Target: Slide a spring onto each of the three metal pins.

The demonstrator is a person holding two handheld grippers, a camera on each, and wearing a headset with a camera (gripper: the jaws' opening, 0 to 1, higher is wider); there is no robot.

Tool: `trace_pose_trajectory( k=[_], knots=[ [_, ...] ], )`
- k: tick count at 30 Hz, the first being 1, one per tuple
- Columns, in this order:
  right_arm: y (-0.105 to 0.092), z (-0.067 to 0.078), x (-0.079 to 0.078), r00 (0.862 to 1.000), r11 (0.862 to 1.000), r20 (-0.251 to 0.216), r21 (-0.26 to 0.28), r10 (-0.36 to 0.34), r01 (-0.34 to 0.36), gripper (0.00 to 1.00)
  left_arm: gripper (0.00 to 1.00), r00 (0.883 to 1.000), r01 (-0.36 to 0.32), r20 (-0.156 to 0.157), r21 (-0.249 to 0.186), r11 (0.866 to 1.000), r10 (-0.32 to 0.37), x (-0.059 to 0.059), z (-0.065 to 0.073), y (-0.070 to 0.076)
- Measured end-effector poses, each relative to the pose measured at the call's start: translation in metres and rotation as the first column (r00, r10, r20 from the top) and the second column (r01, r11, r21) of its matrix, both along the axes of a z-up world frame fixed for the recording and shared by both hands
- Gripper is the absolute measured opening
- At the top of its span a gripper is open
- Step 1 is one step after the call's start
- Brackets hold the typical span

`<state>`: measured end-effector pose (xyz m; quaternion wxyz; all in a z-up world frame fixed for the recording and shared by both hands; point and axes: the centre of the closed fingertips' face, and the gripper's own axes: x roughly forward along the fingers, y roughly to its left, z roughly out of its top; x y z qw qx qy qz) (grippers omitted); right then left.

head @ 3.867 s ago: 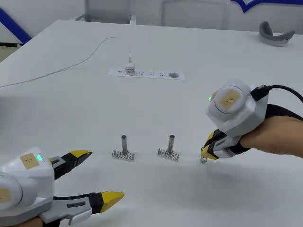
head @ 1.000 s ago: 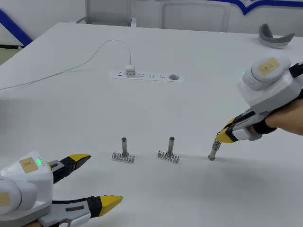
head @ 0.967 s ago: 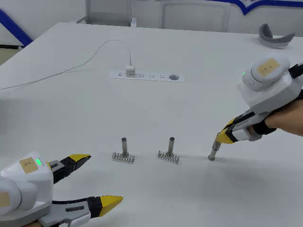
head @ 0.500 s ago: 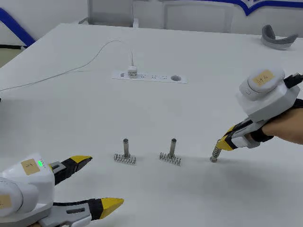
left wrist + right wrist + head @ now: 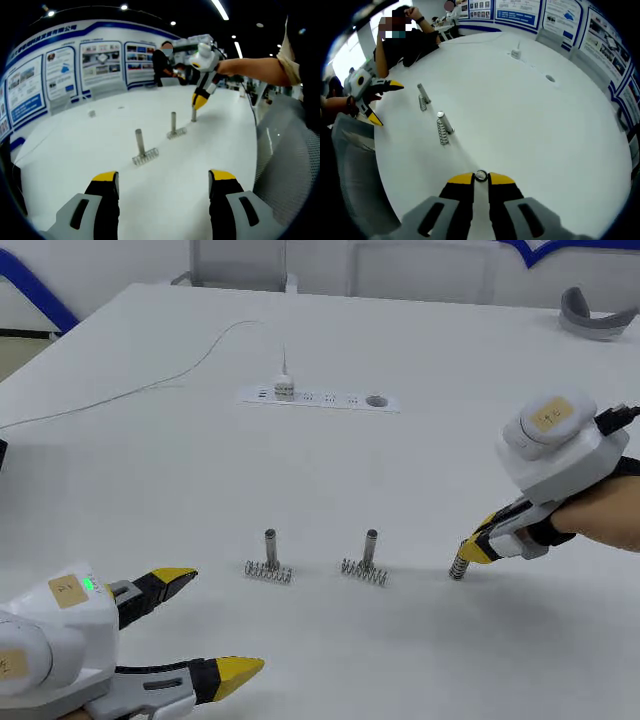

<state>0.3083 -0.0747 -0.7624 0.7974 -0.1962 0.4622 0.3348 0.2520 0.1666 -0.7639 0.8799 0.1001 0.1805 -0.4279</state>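
Note:
Three metal pins stand in a row on the white table. At the foot of the left pin a loose spring lies flat. Another spring lies beside the middle pin. The right pin leans a little and wears a spring, and my right gripper is shut on the top of that spring. My left gripper hovers open and bare at the near left. Its own view shows its jaws wide apart, with the left pin and middle pin ahead.
A white power strip with a plug and a long cable lies further back. A grey curved object rests at the far right corner. A mesh chair stands by the table edge, and a person sits across the table.
My right gripper has dropped lower along the right pin with the spring. The left gripper and the two loose springs have stayed put; the head camera has shifted slightly.

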Motion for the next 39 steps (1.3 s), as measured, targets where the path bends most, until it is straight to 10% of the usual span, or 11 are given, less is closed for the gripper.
trace_pose_trajectory(
  k=[39],
  knots=[
    [0.034, 0.033, 0.002, 0.986, 0.993, 0.122, -0.002, 0.115, -0.116, 0.18, 0.74, 1.0, 0.003, 0.012, -0.002, 1.0, -0.002, 0.0, 0.004, -0.001]
  ],
)
